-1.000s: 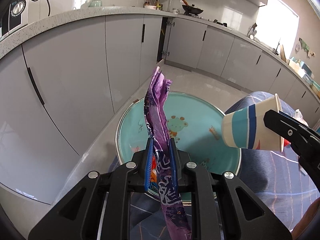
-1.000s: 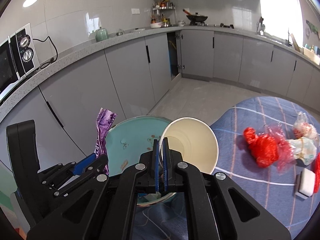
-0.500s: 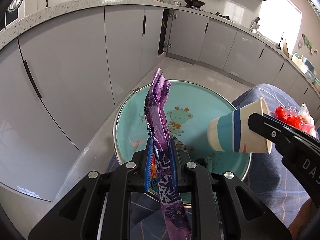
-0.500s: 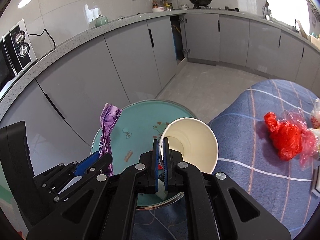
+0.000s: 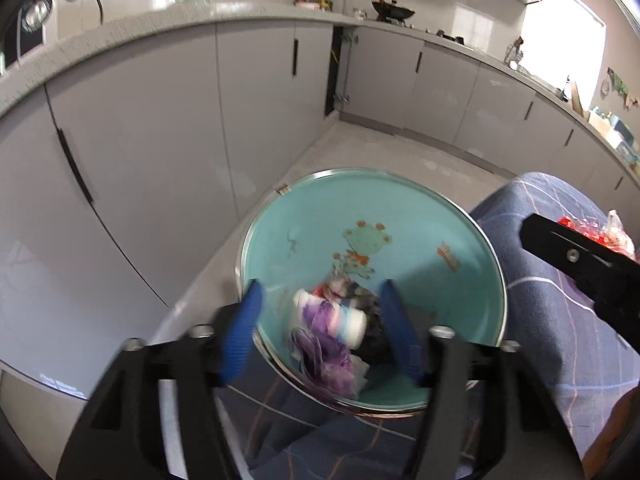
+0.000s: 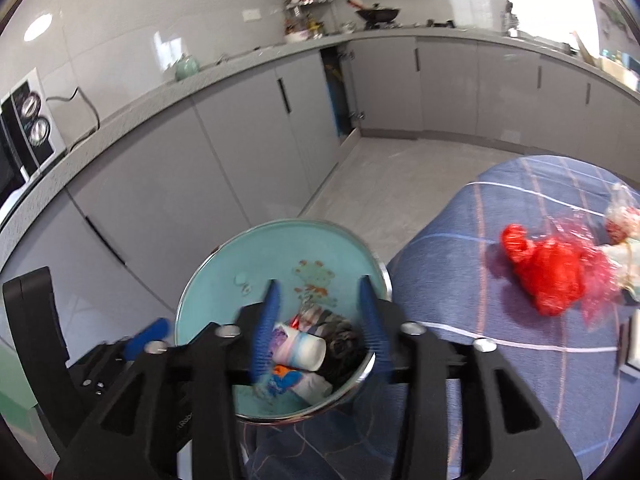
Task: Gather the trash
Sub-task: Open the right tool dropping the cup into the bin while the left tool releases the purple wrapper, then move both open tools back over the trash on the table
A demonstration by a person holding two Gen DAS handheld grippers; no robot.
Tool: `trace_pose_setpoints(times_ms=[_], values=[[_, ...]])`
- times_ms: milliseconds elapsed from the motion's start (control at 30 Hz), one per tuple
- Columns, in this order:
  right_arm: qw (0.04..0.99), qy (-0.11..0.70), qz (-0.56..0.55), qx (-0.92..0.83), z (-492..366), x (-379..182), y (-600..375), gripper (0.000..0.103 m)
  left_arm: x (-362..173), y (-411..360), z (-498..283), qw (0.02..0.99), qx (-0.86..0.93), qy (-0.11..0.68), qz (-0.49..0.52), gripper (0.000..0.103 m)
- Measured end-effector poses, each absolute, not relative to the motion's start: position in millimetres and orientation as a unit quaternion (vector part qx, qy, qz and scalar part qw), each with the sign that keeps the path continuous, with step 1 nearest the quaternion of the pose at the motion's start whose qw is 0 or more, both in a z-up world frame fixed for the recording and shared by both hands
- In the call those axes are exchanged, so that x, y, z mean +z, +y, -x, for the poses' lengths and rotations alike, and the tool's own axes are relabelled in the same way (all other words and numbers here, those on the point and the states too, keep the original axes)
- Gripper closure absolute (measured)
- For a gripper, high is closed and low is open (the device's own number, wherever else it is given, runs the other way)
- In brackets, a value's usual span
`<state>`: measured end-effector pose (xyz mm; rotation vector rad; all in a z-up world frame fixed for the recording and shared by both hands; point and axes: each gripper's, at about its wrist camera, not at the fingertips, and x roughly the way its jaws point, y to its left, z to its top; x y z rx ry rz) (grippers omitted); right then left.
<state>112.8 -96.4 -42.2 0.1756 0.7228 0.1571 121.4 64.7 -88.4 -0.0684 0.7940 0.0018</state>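
A round teal bin (image 5: 280,240) (image 6: 224,264) with a metal rim and a cartoon print stands beside the table. Inside it lie the purple wrapper (image 5: 324,344), the blue-and-white paper cup (image 6: 300,350) (image 5: 352,326) on its side, and other dark scraps. My left gripper (image 5: 320,296) hangs over the bin, its jaws opening, nothing between the blue pads. My right gripper (image 6: 318,294) is above the bin too, jaws opening and empty. A red plastic bag (image 6: 548,272) and a pale crumpled bag (image 6: 624,236) lie on the blue checked tablecloth (image 6: 460,240).
Grey kitchen cabinets (image 5: 160,140) and a speckled counter curve behind the bin. A microwave (image 6: 24,128) stands on the counter at left. A white flat item (image 6: 634,344) lies at the table's right edge. Pale floor tiles (image 6: 400,176) lie beyond the bin.
Both grippers have opened. The purple wrapper has dropped from the left one and the paper cup from the right one into the teal bin.
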Motion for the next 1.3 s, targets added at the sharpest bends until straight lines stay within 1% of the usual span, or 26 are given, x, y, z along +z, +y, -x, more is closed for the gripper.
trace_pose_setpoints(times_ms=[67,133,200,300,333,400,667,1033,1100,1300], values=[[0.934,0.342,-0.085,0.067,-106,-39,-101,0.051,-85,62,-119,0.925,0.002,0.380,0.027,0.033],[0.937,0.332,-0.086,0.061,-100,-36,-105,0.046,-83,60,-117,0.926,0.002,0.378,0.028,0.025],[0.942,0.321,-0.090,0.052,-94,-33,-110,0.037,-81,59,-115,0.927,0.006,0.375,0.027,0.020],[0.948,0.303,-0.086,0.045,-83,-28,-116,0.031,-76,57,-110,0.929,0.014,0.368,0.021,0.012],[0.949,0.301,-0.086,0.044,-82,-27,-117,0.029,-75,57,-109,0.930,0.018,0.366,0.020,0.010],[0.949,0.298,-0.092,0.041,-78,-25,-123,0.024,-72,55,-106,0.932,0.022,0.362,0.017,0.010],[0.949,0.297,-0.106,0.031,-67,-27,-140,0.018,-60,50,-88,0.939,0.033,0.343,0.011,0.006],[0.953,0.279,-0.115,0.031,-43,-19,-154,0.016,-48,36,-65,0.944,0.027,0.329,0.000,0.006],[0.954,0.276,-0.111,0.026,-39,-17,-156,0.014,-47,34,-62,0.945,0.025,0.327,-0.002,0.006],[0.956,0.270,-0.114,0.010,-27,-14,-169,0.013,-44,21,-52,0.946,0.013,0.324,-0.009,0.006]])
